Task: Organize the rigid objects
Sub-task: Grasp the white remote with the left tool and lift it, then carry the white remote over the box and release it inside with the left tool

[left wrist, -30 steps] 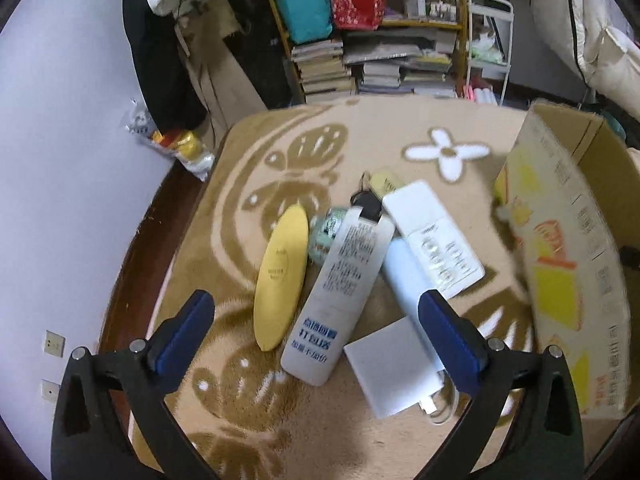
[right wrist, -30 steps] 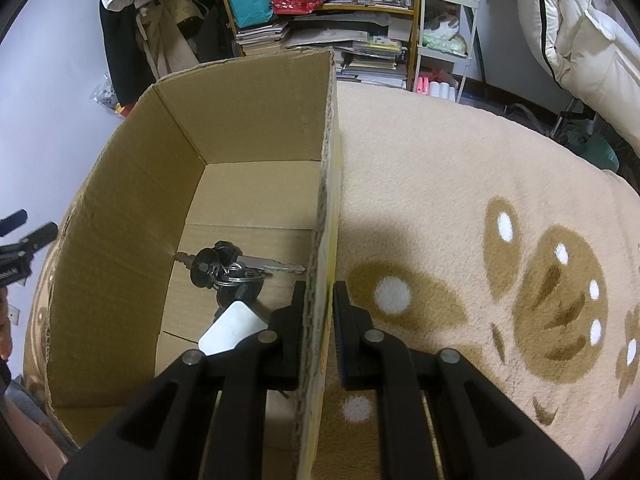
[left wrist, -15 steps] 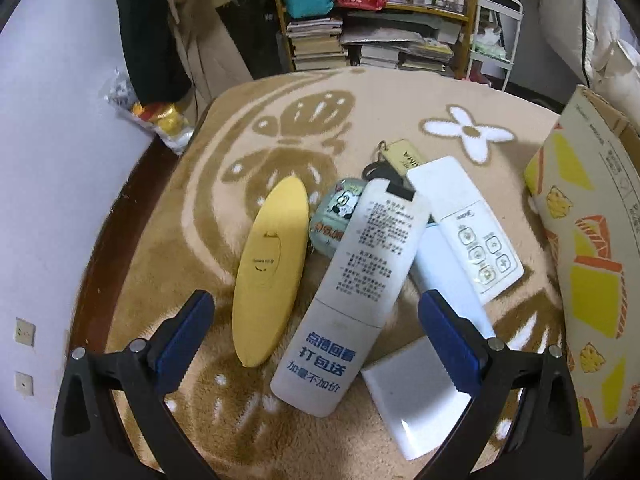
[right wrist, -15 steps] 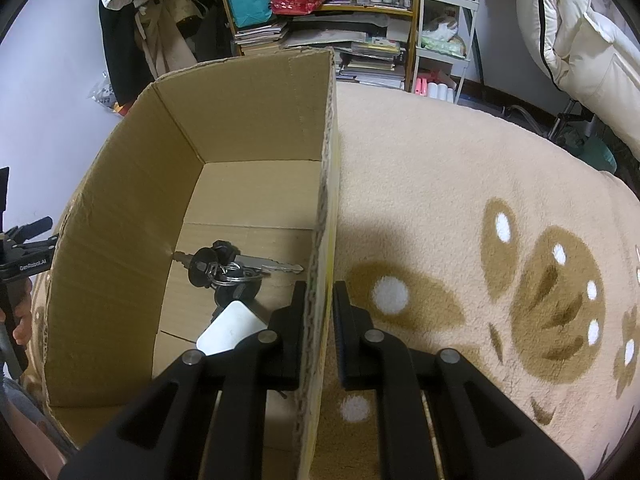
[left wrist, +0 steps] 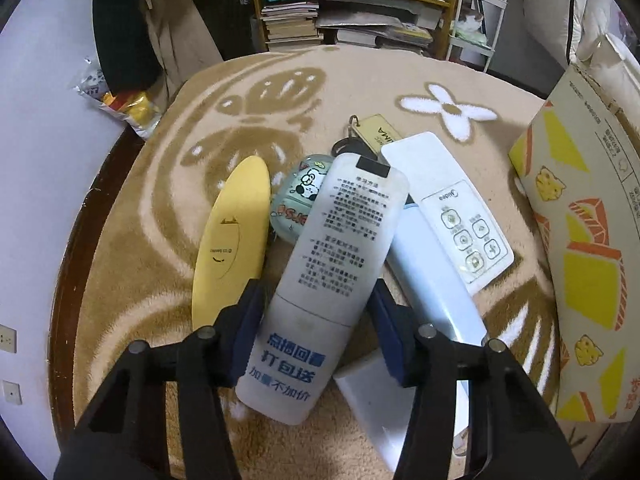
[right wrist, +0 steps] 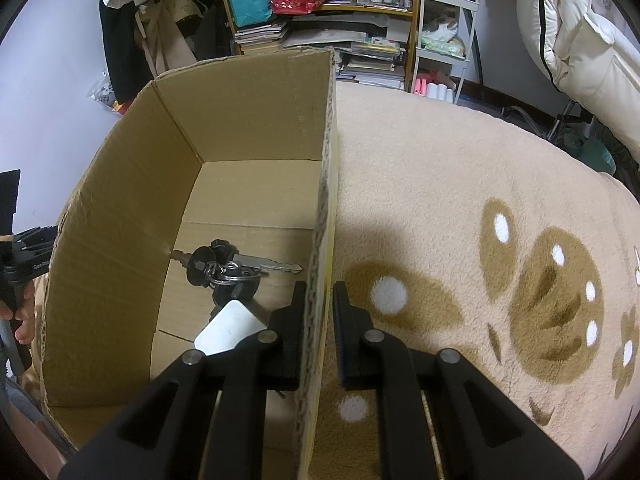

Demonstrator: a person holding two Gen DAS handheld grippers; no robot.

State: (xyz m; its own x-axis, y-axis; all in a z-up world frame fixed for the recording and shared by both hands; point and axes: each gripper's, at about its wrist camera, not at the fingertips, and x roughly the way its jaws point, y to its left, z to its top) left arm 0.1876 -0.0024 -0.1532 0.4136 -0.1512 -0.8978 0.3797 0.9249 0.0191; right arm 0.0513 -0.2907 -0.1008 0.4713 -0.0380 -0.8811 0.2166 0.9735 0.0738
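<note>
A pile lies on the patterned blanket in the left wrist view. On top is a long white remote [left wrist: 344, 248] with printed text, and my left gripper [left wrist: 316, 312] is shut on its lower half, blue pads against both sides. Beside it are a yellow oval case [left wrist: 234, 240], a round cartoon case [left wrist: 296, 200], a white button remote [left wrist: 448, 208], a pale blue bar [left wrist: 432, 280], a white block [left wrist: 372, 404] and a tagged key bunch [left wrist: 372, 132]. My right gripper [right wrist: 320, 300] is shut on the right wall of the cardboard box [right wrist: 120, 260], which holds keys [right wrist: 224, 268] and a white tag [right wrist: 230, 326].
The box's printed outer side [left wrist: 580, 260] stands right of the pile. Bookshelves [left wrist: 352, 20] and hanging clothes fill the back, and a snack bag [left wrist: 120, 100] lies off the blanket's left edge. A hand [right wrist: 24, 320] with the other gripper shows left of the box.
My left gripper moved down and forward over the pile and went from wide open to shut on the white printed remote. The right gripper and box stayed still.
</note>
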